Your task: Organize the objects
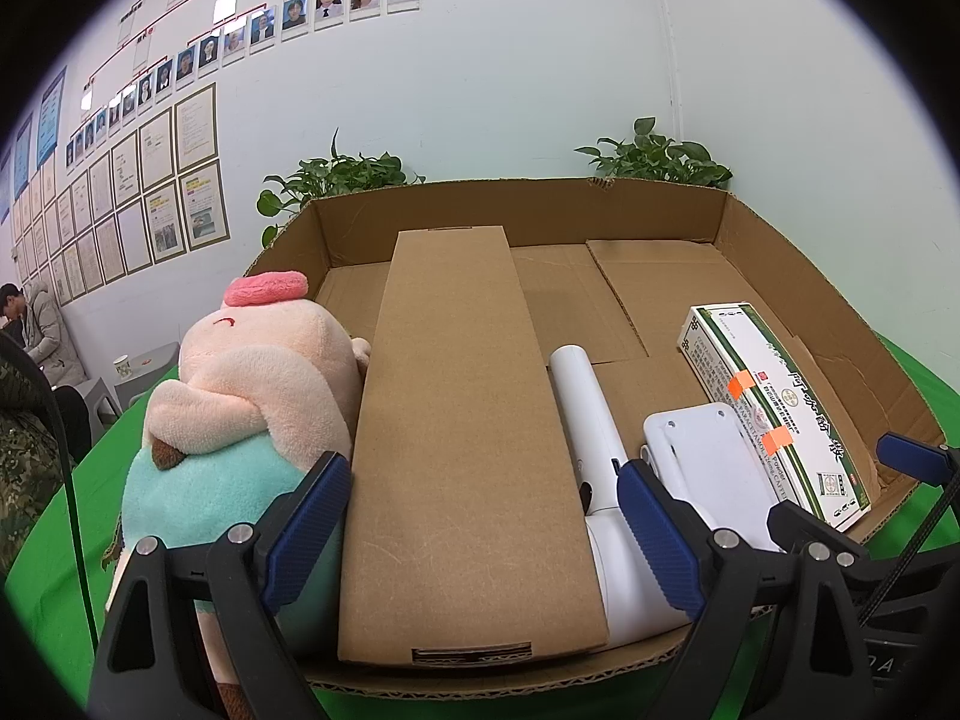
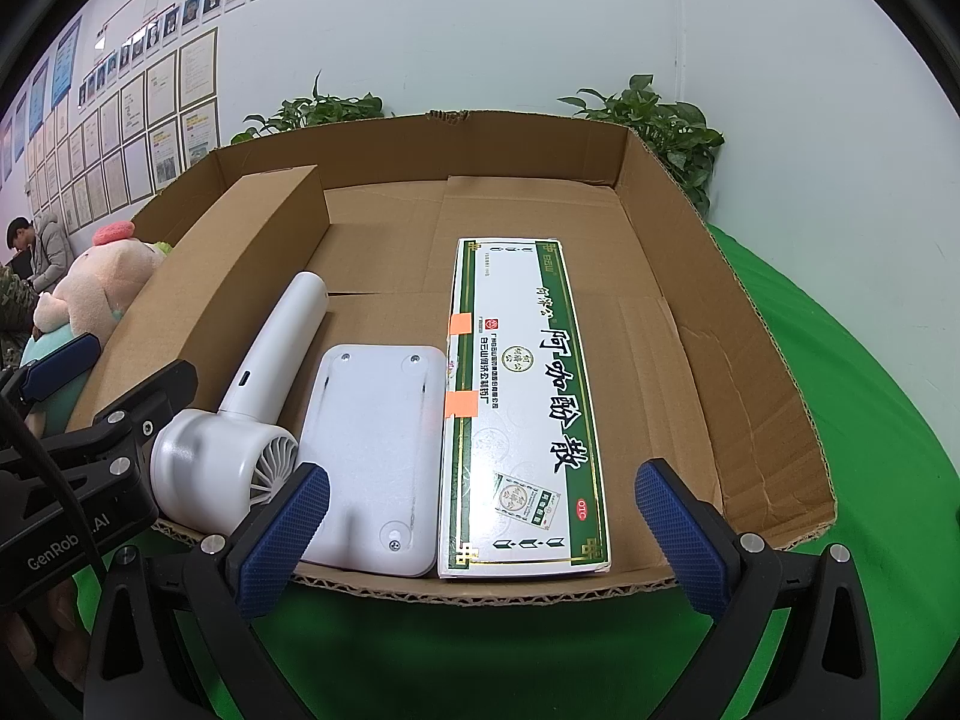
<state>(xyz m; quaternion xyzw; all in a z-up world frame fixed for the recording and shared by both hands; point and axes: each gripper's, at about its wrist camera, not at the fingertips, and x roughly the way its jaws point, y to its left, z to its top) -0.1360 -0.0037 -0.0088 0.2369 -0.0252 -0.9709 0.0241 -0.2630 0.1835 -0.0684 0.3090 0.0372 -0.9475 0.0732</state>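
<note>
Plush toy (image 1: 252, 396): pink head, teal body

In the left wrist view, the long brown box (image 1: 462, 438) hides most of the white handheld fan (image 1: 591, 420); only its handle shows at about 3 o'clock of the box. The plush toy (image 1: 240, 396) is cut off at 7 o'clock by the left gripper's (image 1: 480, 516) frame. The wall photos (image 1: 336, 0) at 11 o'clock are too small to read. In the right wrist view, the white flat device (image 2: 372, 456) is partly covered at 7 o'clock by a blue fingertip (image 2: 282, 540).
</note>
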